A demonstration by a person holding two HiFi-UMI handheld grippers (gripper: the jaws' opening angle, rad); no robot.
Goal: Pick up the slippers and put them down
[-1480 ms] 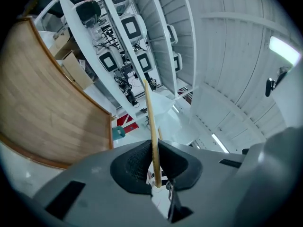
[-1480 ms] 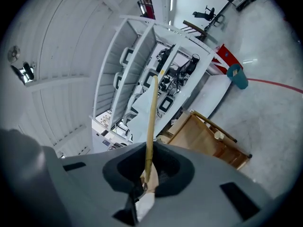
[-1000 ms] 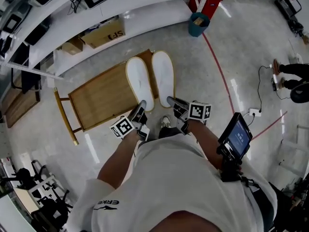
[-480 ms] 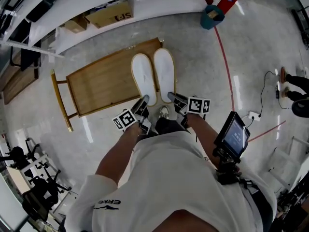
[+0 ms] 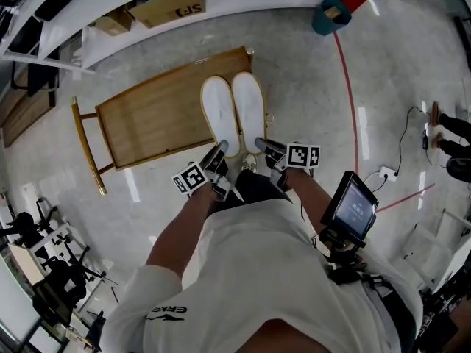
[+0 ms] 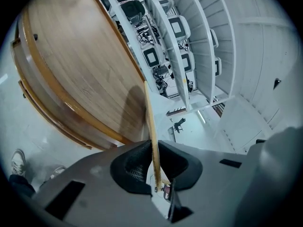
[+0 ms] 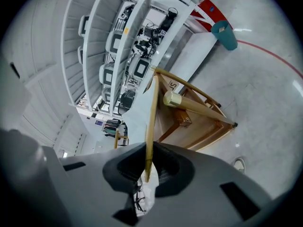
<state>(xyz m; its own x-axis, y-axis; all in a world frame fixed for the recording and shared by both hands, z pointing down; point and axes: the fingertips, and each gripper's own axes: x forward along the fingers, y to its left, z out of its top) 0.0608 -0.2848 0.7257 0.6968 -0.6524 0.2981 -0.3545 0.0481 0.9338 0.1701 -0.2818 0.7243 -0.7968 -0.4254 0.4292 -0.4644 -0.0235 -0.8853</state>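
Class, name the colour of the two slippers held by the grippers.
White with a tan rim; the slippers show best in the head view.

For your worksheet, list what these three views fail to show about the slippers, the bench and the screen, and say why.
- Head view: whether the left slipper and right slipper touch the wooden bench. The steep top-down angle hides any gap.
- Left and right gripper views: each slipper appears edge-on, so its broad faces are hidden.
- Head view: what the screen displays is too small to read.
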